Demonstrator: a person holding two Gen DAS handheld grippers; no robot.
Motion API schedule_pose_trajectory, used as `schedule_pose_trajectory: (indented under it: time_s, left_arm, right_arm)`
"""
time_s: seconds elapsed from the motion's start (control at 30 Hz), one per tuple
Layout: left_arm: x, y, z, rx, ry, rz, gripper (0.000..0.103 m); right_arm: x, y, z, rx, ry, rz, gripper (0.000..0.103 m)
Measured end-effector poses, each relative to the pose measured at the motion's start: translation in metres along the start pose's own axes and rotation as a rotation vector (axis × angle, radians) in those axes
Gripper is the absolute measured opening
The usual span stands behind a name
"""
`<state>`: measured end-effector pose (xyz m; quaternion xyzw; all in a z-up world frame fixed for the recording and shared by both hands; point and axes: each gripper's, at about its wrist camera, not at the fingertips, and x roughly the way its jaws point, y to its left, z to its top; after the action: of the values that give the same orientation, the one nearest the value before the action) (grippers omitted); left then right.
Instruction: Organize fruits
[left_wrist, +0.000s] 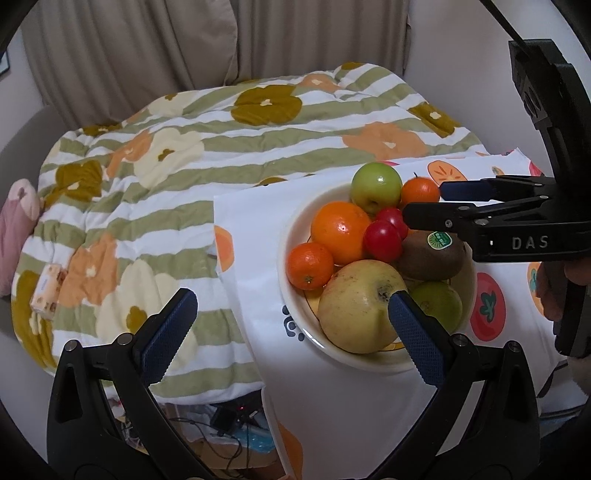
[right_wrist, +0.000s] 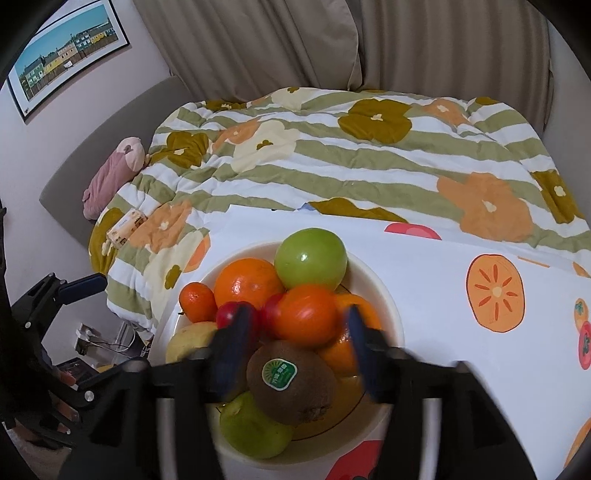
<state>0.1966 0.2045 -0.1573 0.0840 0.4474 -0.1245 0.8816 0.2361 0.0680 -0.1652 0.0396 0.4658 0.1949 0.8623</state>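
- The fruit sits heaped in a cream bowl (right_wrist: 388, 310) on a white cloth printed with persimmons (right_wrist: 443, 288), which lies at the near edge of a flowered quilt (left_wrist: 221, 147).
- My right gripper (right_wrist: 295, 350) hangs over the pile with its fingers spread, nothing between them. The kiwi (right_wrist: 291, 380) lies just below the gap, and the small orange fruit (right_wrist: 306, 314) just beyond the tips. The fingers are blurred, so I cannot tell whether either pad touches fruit.
- My left gripper (left_wrist: 291, 325) waits low at the bowl's near side, fingers wide apart and empty. Its right pad shows in front of the yellow apple (left_wrist: 354, 306); contact I cannot judge.
- The kiwi looks like my likeliest pick. I expect it to be light and a little soft, with fuzzy skin that should grip well. I would close across its short middle, clear of the sticker (right_wrist: 279, 374), and squeeze gently so it does not bruise.
- The green apple (right_wrist: 310, 258) and big orange (right_wrist: 247, 282) should be firm, heavier and smooth, so likelier to slip; I would take them at the widest girth.
- The two red tomatoes (left_wrist: 384, 236) are glossy and probably thin-skinned, needing the lightest pinch.
- The heap is loose: lifting one piece may roll its neighbours, the mandarin (left_wrist: 309, 265) at the rim first.
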Motion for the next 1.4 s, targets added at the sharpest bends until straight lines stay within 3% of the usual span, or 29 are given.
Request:
schedule_pose_trajectory:
  time_s: [0.43, 0.87, 1.0, 1.17, 1.4]
  left_arm:
    - [-0.009, 0.003, 0.000, 0.001, -0.026, -0.004, 0.103]
    - [-0.103, -0.053, 0.004, -0.062, -0.131, 0.111, 0.103]
    - [-0.134, -0.075, 0.000, -0.120, -0.164, 0.133, 0.103]
    - [-0.165, -0.106, -0.008, -0.202, -0.201, 0.125, 0.103]
    - [-0.190, -0.148, -0.017, -0.203, -0.245, 0.152, 0.103]
  right_arm:
    - [-0.020, 0.004, 0.000, 0.016, -0.056, -0.027, 0.073]
    - [-0.137, 0.008, -0.017, -0.033, -0.149, -0.017, 0.073]
    - [-0.181, 0.001, -0.032, -0.033, -0.184, -0.029, 0.096]
    - [-0.234, -0.011, -0.057, -0.036, -0.228, -0.112, 0.097]
    - [-0.278, -0.029, -0.094, -0.007, -0.257, -0.258, 0.103]
